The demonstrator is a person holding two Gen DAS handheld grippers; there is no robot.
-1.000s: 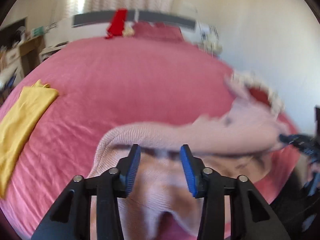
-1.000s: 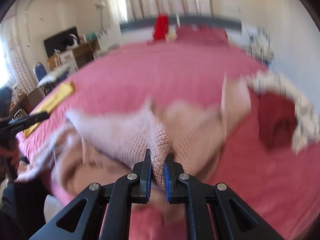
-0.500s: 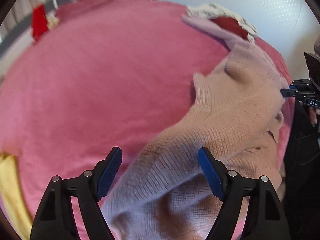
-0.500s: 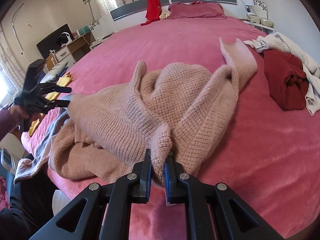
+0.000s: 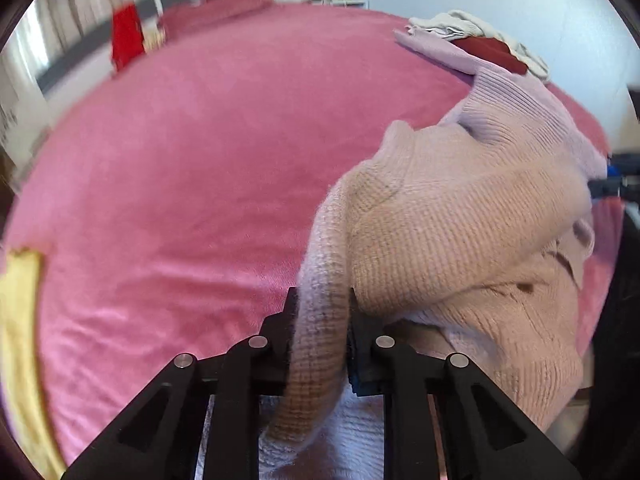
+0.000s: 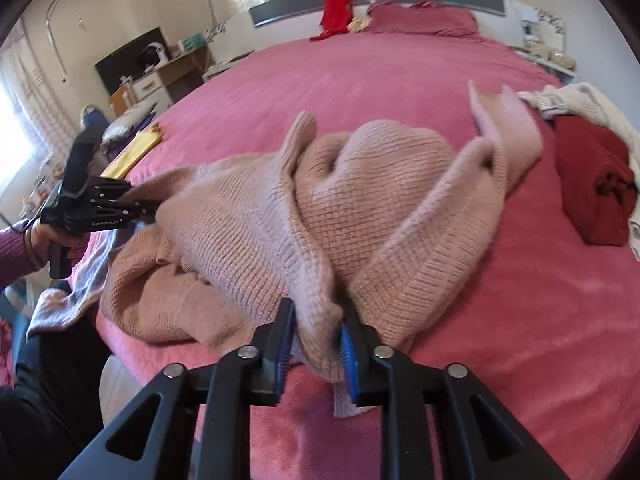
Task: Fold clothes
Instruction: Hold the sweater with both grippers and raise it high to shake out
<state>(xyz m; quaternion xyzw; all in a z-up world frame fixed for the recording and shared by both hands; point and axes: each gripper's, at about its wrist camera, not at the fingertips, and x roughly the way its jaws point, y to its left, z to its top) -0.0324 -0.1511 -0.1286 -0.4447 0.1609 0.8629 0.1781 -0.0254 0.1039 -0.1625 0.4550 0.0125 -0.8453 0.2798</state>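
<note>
A pale pink knitted sweater (image 6: 320,208) lies bunched near the front edge of the pink bed (image 6: 400,80). My right gripper (image 6: 316,336) is shut on a fold of the sweater at its near edge. My left gripper (image 5: 322,320) is shut on a sleeve or edge of the same sweater (image 5: 460,220); it shows at the left in the right wrist view (image 6: 148,210), gripping the sweater's left end. The sweater is stretched between the two grippers, with one sleeve (image 6: 504,128) trailing toward the back right.
A dark red garment (image 6: 592,188) and a cream one (image 6: 580,100) lie piled at the bed's right. A folded yellow garment (image 5: 20,340) lies at the bed's left edge. A red cloth (image 6: 336,4) hangs on the headboard. Desk and drawers (image 6: 160,80) stand to the left.
My left gripper has closed on the sweater's edge; half a second ago its jaws were wide open over it. My right gripper keeps its hold, with the jaws standing a little wider apart now.
</note>
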